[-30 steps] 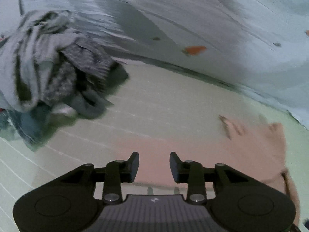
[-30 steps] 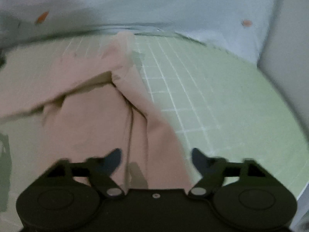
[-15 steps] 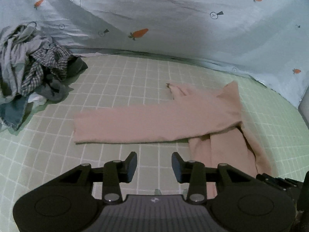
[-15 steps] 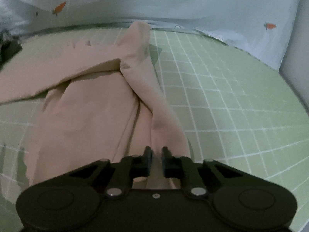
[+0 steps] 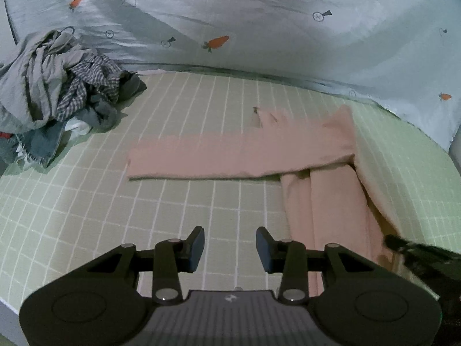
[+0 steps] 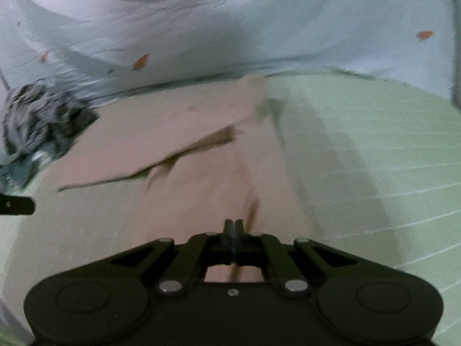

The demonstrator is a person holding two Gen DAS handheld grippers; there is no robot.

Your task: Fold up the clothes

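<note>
Pink garment lay bent on the green checked sheet, one end pinched.
Crumpled grey and plaid clothes sat heaped at far left; the left gripper hovered over bare sheet, jaws apart and empty, just left of the garment's near leg; the right gripper was clamped tight on that leg's near end, under the carrot-print blanket.

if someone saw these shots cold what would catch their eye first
The pink garment, stretched across the middle of the green checked mat, with one part running toward the right gripper, which is shut on its near end. After that, the heap of grey and checked clothes at the mat's far left, below the carrot-print sheet.
</note>
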